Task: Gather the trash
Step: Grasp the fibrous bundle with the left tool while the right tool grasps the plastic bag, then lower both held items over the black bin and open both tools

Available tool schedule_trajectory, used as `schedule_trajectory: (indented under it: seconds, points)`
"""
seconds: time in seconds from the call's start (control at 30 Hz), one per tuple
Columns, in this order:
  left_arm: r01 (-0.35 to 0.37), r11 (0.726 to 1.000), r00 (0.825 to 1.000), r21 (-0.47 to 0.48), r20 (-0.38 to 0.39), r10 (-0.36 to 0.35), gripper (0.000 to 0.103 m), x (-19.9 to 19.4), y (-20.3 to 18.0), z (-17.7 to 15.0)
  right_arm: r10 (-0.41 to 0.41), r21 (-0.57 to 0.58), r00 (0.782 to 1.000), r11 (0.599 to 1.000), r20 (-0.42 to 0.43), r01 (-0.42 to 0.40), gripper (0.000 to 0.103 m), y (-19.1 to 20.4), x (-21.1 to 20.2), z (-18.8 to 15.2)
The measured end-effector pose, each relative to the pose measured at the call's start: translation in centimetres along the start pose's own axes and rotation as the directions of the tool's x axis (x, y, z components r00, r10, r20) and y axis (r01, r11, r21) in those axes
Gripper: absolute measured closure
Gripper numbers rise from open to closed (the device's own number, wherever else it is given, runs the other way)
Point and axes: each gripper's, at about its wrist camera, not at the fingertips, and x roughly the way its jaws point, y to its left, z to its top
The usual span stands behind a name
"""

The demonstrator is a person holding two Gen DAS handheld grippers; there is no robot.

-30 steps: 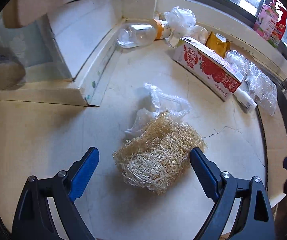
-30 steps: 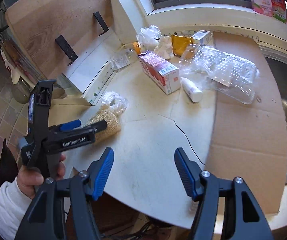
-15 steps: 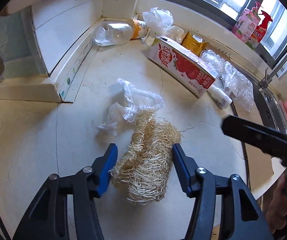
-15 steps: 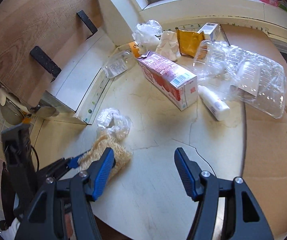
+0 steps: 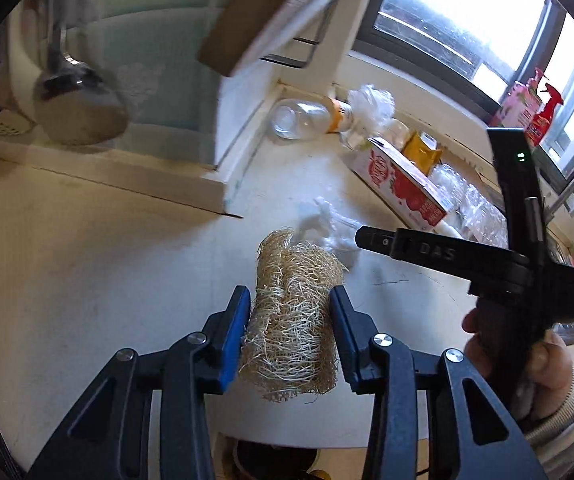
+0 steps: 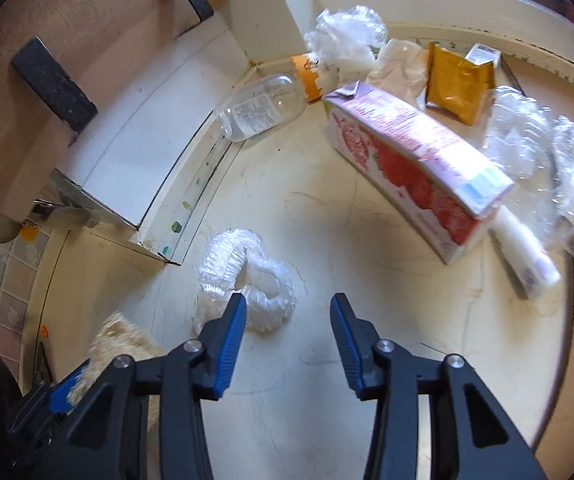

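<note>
Two grippers are in view. The left gripper [image 5: 289, 320] is clamped on a loofah scrubber [image 5: 292, 312]; its jaws have just been closing, and both blue pads are seen pressed into the fibres, with the scrubber's long axis running forward along the fingers. The scrubber appears lifted off the bench [image 5: 87, 280], though this is judged only from the overhang at the bench edge. The right gripper [image 6: 287, 334] is unloaded: its jaws have just been closing partway, with only bare bench between them. A crumpled plastic bag [image 6: 247, 276] is noted just ahead and slightly left of the right gripper, its near edge touching or overlapped by the left fingertip. The right hand is therefore the nearer one for that bag. Farther out lie a strawberry carton [image 6: 419, 164], long axis diagonal, and a clear bottle [image 6: 263, 108] on its side.
</note>
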Motion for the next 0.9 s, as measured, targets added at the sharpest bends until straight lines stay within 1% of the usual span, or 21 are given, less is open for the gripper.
schedule_trajectory:
  seconds: [0.03, 0.07, 0.1, 0.13, 0.17, 0.2, 0.4, 0.6, 0.73, 0.9]
  points:
    - [-0.003, 1.0, 1.0, -0.01, 0.001, 0.003, 0.064, -0.2, 0.4, -0.1, -0.008, -0.005, 1.0, 1.0, -0.004, 0.008, 0.061, 0.2, 0.5, 0.1]
    - [-0.005, 1.0, 1.0, -0.023, 0.001, 0.005, 0.064, -0.4, 0.8, -0.1, -0.016, -0.011, 1.0, 1.0, -0.009, 0.016, 0.065, 0.4, 0.9, 0.1]
    - [-0.007, 0.999, 1.0, -0.032, 0.001, 0.007, 0.064, -0.6, 1.0, -0.2, -0.025, -0.017, 1.0, 1.0, -0.016, 0.025, 0.076, 0.5, 1.3, 0.0]
    - [-0.011, 0.999, 1.0, -0.042, 0.0, 0.011, 0.064, -0.7, 1.4, -0.3, -0.034, -0.03, 0.999, 0.999, -0.004, 0.033, 0.082, 0.8, 1.4, 0.0]
    - [-0.014, 0.999, 1.0, -0.047, -0.001, 0.014, 0.064, -0.9, 1.5, -0.4, -0.033, -0.038, 0.999, 0.999, -0.015, 0.032, 0.089, 1.0, 1.6, -0.1]
    - [-0.018, 0.999, 1.0, -0.052, -0.003, 0.017, 0.064, -1.0, 1.7, -0.5, -0.03, -0.039, 0.999, 0.999, -0.015, 0.029, 0.091, 1.0, 1.5, -0.2]
    - [-0.03, 0.997, 1.0, -0.069, 0.008, 0.03, 0.064, -2.2, 1.7, -1.3, 0.016, -0.045, 1.0, 0.999, 0.014, -0.015, 0.094, 1.2, -1.3, -1.7]
    - [-0.033, 0.998, 0.999, -0.063, 0.021, 0.034, 0.064, -3.9, 0.1, -2.6, 0.072, -0.055, 0.996, 0.996, 0.044, -0.069, 0.094, 0.5, -6.0, -3.9]
    - [-0.026, 0.998, 1.0, -0.051, 0.016, 0.027, 0.064, -5.2, -1.5, -4.1, 0.106, -0.086, 0.993, 0.991, 0.056, -0.101, 0.094, -0.1, -9.7, -6.5]
    - [-0.017, 0.999, 1.0, -0.035, 0.0, 0.017, 0.064, -7.2, -3.7, -7.2, 0.128, -0.128, 0.991, 0.984, 0.044, -0.122, 0.094, -1.1, -13.8, -10.7]
